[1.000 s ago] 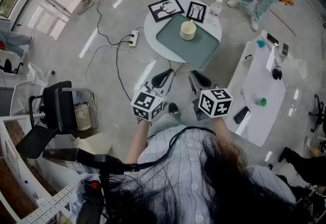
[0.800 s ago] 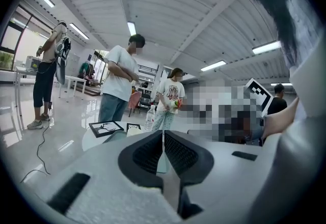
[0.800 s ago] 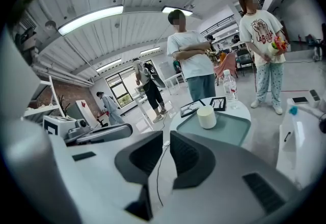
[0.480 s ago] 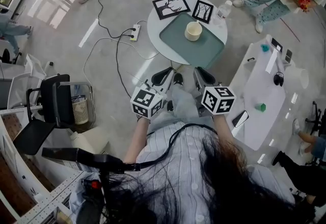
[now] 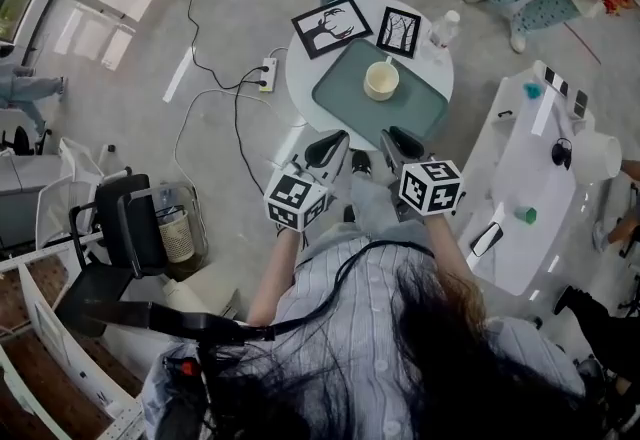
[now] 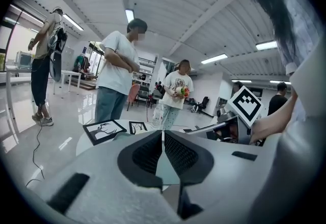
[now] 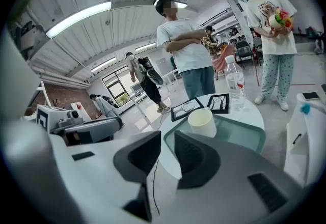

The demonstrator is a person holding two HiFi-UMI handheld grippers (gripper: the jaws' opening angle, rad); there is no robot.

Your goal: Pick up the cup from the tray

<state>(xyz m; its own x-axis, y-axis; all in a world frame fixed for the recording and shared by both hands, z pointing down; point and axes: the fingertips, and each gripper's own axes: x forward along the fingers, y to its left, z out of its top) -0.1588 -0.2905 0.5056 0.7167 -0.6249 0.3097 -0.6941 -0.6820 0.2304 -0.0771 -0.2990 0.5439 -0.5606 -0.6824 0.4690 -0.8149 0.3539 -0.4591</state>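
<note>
A cream cup point(image 5: 382, 80) stands upright on a grey-green tray point(image 5: 420, 108) on a small round white table point(image 5: 300, 78). Both grippers are held side by side just short of the table's near edge, pointing at it. My left gripper point(image 5: 334, 141) is shut and empty, its jaws meeting at the tips point(image 6: 163, 139). My right gripper point(image 5: 396, 136) is shut as well, with nothing between its jaws point(image 7: 166, 139). In the right gripper view the cup point(image 7: 202, 122) and tray point(image 7: 244, 134) lie ahead of the jaws, apart from them.
Two framed black-and-white pictures point(image 5: 331, 26) point(image 5: 398, 30) and a water bottle point(image 5: 443, 29) stand at the table's far side. A long white table point(image 5: 530, 198) is to the right. A power strip point(image 5: 268, 74) with cables lies on the floor at left. People stand beyond the table.
The person has stepped toward the round table. Both grippers have come closer to its near edge and stay shut and empty.
</note>
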